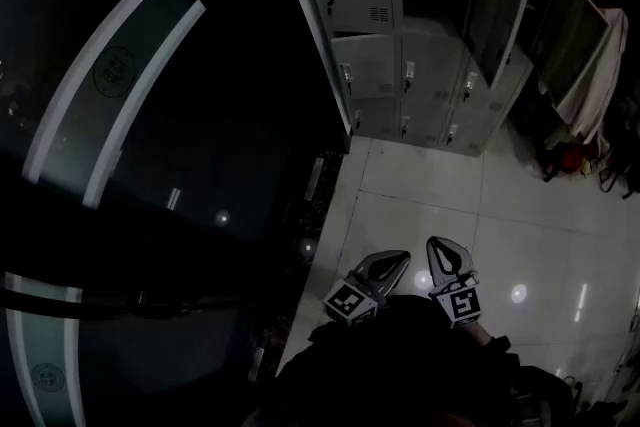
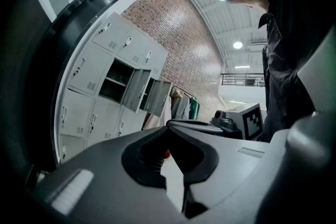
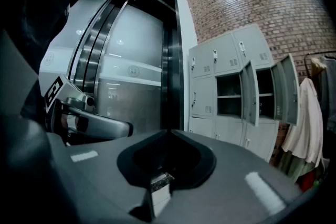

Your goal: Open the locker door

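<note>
A bank of grey lockers (image 1: 420,65) stands across the tiled floor, well away from both grippers. Two upper doors hang open (image 1: 495,10) (image 1: 572,35), while the lower doors with small handles (image 1: 408,72) are closed. My left gripper (image 1: 402,258) and right gripper (image 1: 436,244) are held side by side, low and close to my body, and point towards the lockers. Each one is shut with nothing between its jaws. The left gripper view shows the lockers (image 2: 102,86) at far left beyond the closed tips (image 2: 168,126). In the right gripper view the lockers (image 3: 231,86) stand beyond the closed tips (image 3: 169,131).
A dark metal lift door (image 1: 150,115) and its frame fill the left side. A white garment (image 1: 598,80) hangs over the right open door, with bags and clothes (image 1: 580,160) on the floor below it. Glossy white tiles (image 1: 440,185) lie between me and the lockers.
</note>
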The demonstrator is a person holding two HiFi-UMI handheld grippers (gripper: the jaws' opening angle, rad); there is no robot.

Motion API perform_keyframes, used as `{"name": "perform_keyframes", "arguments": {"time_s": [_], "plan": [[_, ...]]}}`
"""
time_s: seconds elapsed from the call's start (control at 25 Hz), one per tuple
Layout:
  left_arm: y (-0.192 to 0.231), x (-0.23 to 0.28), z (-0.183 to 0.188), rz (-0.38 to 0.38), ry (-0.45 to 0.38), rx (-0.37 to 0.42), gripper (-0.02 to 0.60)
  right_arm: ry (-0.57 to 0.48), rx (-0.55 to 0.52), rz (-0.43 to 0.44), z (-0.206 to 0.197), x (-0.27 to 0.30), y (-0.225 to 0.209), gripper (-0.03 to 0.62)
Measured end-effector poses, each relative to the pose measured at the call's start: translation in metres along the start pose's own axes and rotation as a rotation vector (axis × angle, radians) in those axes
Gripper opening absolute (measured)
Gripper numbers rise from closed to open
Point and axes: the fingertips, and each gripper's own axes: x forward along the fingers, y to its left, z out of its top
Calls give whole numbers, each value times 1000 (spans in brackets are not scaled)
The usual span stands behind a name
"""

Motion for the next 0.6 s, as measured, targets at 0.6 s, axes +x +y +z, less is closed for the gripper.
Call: {"name": "perform_keyframes", "arguments": {"time_s": [0.6], "plan": [[158, -97, 44, 230, -87, -9, 17, 54, -8, 108, 21, 234, -24, 108]]}}
